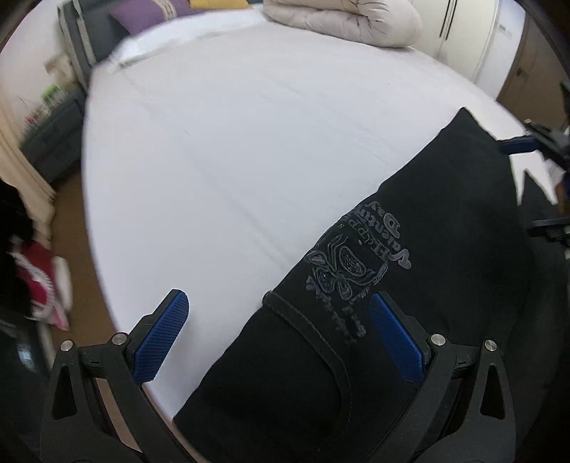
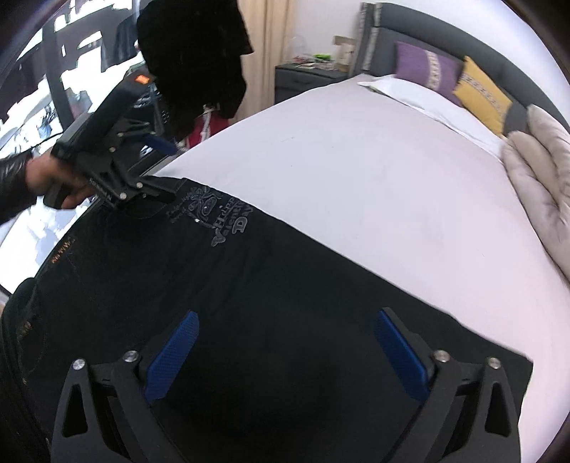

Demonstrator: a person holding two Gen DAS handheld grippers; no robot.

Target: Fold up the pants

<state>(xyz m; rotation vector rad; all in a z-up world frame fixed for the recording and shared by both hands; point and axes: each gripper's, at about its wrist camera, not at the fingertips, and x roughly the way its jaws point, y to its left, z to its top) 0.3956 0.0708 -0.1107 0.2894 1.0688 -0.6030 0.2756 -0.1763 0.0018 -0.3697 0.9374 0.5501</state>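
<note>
On the white bed sheet [image 1: 231,160], black pants [image 1: 409,267] lay flat; my left gripper [image 1: 278,338] and right gripper [image 2: 286,352] hovered spread, empty. Next: pinch an edge, fold.

My bed [image 2: 356,171] lying under a white sheet, black pants [image 2: 249,292] spreading flat along its near edge, a white pillow [image 2: 402,90] resting at the head end, a folded beige duvet [image 1: 342,21] sitting on the far side.
</note>
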